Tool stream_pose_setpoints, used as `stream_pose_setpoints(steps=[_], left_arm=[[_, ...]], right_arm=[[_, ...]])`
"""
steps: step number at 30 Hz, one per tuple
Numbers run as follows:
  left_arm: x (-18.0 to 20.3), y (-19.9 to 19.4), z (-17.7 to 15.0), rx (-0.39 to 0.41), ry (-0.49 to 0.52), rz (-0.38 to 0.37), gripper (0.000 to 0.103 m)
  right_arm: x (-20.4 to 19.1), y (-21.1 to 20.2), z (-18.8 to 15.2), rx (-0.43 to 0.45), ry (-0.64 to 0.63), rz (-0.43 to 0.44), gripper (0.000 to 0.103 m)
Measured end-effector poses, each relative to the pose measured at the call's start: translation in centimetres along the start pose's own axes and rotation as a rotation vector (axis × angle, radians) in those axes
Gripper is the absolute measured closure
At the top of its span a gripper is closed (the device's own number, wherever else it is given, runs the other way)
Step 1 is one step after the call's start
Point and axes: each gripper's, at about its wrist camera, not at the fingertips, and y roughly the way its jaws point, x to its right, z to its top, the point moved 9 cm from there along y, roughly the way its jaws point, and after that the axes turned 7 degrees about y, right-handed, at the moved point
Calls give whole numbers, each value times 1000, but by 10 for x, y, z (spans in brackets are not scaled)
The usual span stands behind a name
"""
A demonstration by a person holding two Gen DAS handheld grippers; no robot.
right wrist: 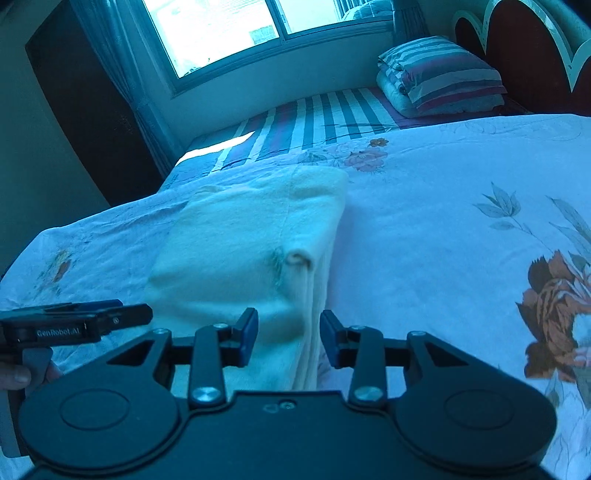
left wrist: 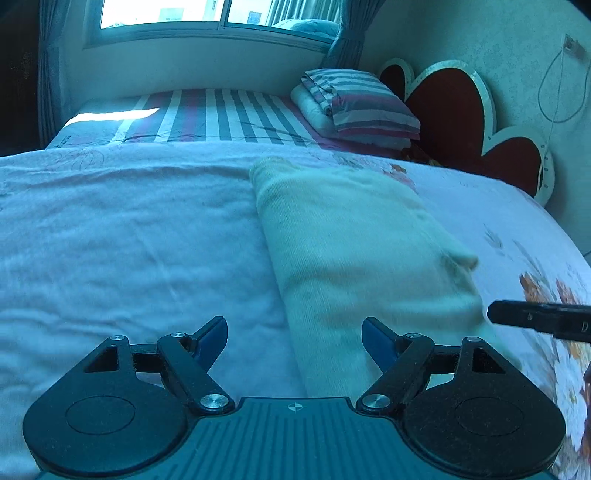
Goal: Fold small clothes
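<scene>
A cream knit garment (left wrist: 354,243) lies folded in a long strip on the pale floral bedspread (left wrist: 129,240). It also shows in the right wrist view (right wrist: 240,251), with stacked layers along its right edge. My left gripper (left wrist: 294,334) is open and empty, just before the garment's near left edge. My right gripper (right wrist: 289,334) is open and empty over the garment's near right edge. The right gripper's finger shows at the right in the left wrist view (left wrist: 535,317). The left gripper shows side-on at the left in the right wrist view (right wrist: 85,321).
A folded striped quilt (left wrist: 362,107) sits on a striped sheet (left wrist: 229,118) at the far side of the bed. A red heart-shaped headboard (left wrist: 461,110) stands at the right. A window (left wrist: 207,14) with curtains is behind. The bedspread (right wrist: 443,240) extends right.
</scene>
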Motion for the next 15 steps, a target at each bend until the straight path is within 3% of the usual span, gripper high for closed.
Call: stream_pose_setpoints(steps=[5, 9, 15], left_arm=[[8, -25, -54, -33, -4, 32, 24], [5, -46, -52, -6, -20, 14, 24], [-7, -35, -16, 61, -78, -131, 24]], right_arm=[[8, 2, -50, -134, -37, -42, 65], [11, -22, -44, -54, 3, 16, 65], [24, -21, -4, 43, 123, 129, 53]])
